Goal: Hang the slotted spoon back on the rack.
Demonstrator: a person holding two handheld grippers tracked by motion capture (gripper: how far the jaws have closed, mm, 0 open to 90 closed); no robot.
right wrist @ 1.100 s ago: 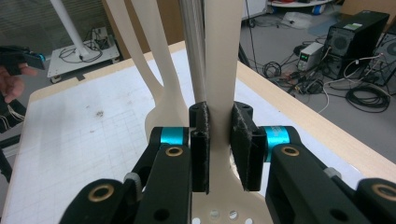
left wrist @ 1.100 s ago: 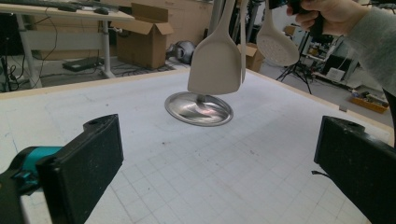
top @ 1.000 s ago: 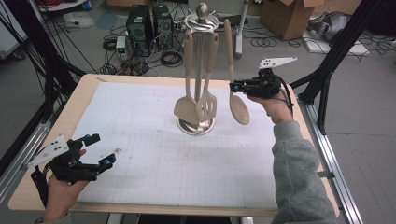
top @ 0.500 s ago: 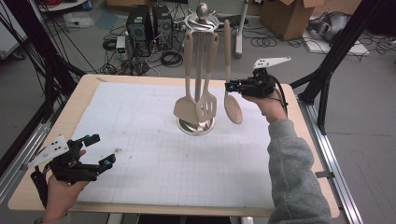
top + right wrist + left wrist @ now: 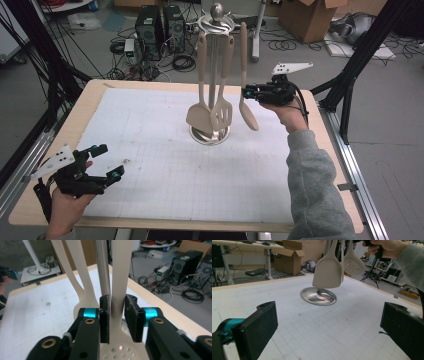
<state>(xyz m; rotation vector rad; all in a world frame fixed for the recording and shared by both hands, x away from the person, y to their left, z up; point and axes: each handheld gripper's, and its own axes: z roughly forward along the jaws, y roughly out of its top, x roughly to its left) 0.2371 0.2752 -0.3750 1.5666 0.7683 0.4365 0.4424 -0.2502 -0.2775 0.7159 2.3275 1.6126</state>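
High view: the right tongs (image 5: pixel 248 92) are clenched on the handle of a beige slotted spoon (image 5: pixel 248 116), which hangs upright just beside the utensil stand (image 5: pixel 216 30). The spoon's bowl sits below the tongs, clear of the counter (image 5: pixel 150 150), and its handle rises above them toward the stand's top ring. Beyond the tongs' tips, two more utensils hang from that ring: a solid turner (image 5: pixel 199 119) and a slotted turner (image 5: pixel 221 114), both with their blades just above the stand's round metal base (image 5: pixel 210 135).

Right gripper view: the two black pads (image 5: pixel 105 315) press the spoon's flat handle (image 5: pixel 119 277) from either side, with the perforated bowl (image 5: pixel 117 351) directly beneath them. Straight ahead of the tongs stands the steel pole (image 5: pixel 102 270) of the stand, and past it the handles of the other two utensils.

The left tongs (image 5: pixel 107 161) are released, jaws spread wide with nothing between them, held low over the near corner of the counter, well apart from the stand. Left gripper view: the stand's base (image 5: pixel 318 296) lies ahead of the spread jaws, the solid turner's blade (image 5: pixel 327 270) hanging above it, the spoon's bowl (image 5: pixel 354 263) behind that, and the person's right hand (image 5: pixel 387 247) at the upper edge, grey sleeve (image 5: pixel 312 190) trailing back from it.
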